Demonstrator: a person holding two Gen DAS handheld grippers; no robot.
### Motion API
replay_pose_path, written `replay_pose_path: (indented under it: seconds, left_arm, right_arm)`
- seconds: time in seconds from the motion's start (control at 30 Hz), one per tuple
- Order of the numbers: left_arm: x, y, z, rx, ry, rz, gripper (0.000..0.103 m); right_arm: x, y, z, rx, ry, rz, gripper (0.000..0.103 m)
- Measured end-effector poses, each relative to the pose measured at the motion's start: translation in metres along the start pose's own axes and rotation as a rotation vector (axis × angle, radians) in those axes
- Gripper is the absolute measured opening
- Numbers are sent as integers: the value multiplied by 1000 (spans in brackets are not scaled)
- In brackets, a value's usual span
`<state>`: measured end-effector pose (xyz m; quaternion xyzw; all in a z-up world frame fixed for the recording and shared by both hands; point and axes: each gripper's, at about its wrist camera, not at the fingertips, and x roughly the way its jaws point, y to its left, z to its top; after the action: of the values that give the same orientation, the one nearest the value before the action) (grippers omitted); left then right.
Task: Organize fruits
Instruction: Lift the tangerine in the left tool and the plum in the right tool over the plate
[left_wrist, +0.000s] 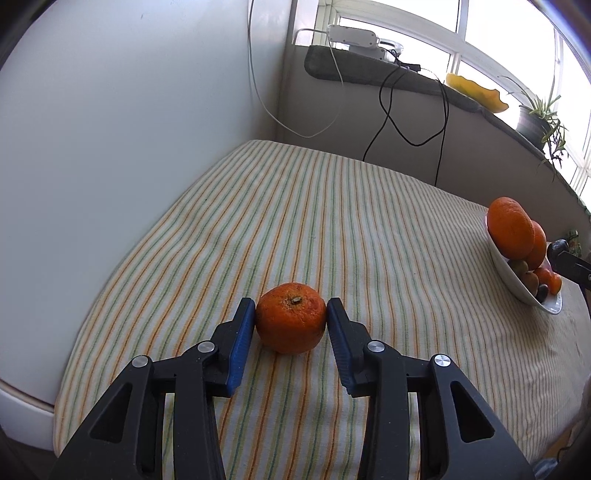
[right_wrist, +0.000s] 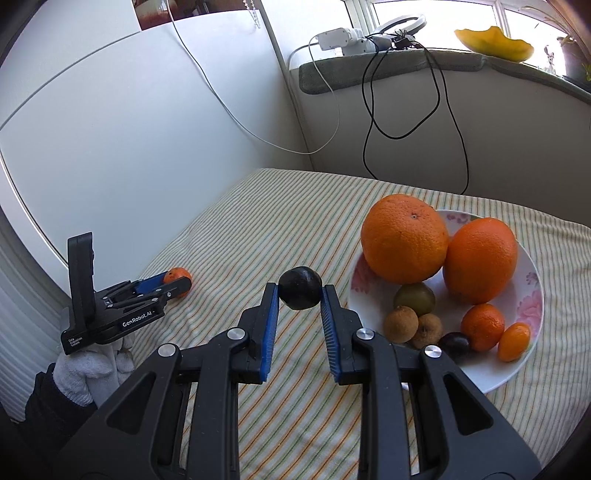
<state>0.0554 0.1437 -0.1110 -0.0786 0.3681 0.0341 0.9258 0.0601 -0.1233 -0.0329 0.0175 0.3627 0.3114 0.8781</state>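
Note:
A wrinkled tangerine (left_wrist: 290, 321) rests on the striped cloth (left_wrist: 332, 206), and the blue pads of my left gripper (left_wrist: 291, 314) touch it on both sides. The right wrist view shows that same gripper (right_wrist: 177, 282) low at the left, held by a white-gloved hand (right_wrist: 85, 373). My right gripper (right_wrist: 300, 291) is shut on a dark plum (right_wrist: 300, 288), held in the air just left of the flowered plate (right_wrist: 491, 376). On the plate lie two large oranges (right_wrist: 404, 238), a green plum, two brown fruits, a small tangerine, a kumquat and a dark plum.
A white wall (left_wrist: 129, 147) borders the table on the left. Behind it runs a window ledge (right_wrist: 388, 68) with a white device, dangling cables (right_wrist: 406, 110), a yellow dish and a potted plant (left_wrist: 543, 118). Bare striped cloth lies between the tangerine and the plate.

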Motion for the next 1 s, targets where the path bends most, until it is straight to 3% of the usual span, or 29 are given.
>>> replay_pose_path:
  seconds: [0.2,0.4,1.0]
  left_arm:
    - [-4,-1,1,-7,-6,-20,38]
    - [-11,-20,7,2,-24,-92,38]
    - [-24,-137,21,169,-39,-350,38]
  right_arm:
    - [-22,-19,-6,20,-18,-42,24]
    - [-41,-51,-15,71,-26,-109,24]
    - [-55,-103,-15,139,-40,-192,24]
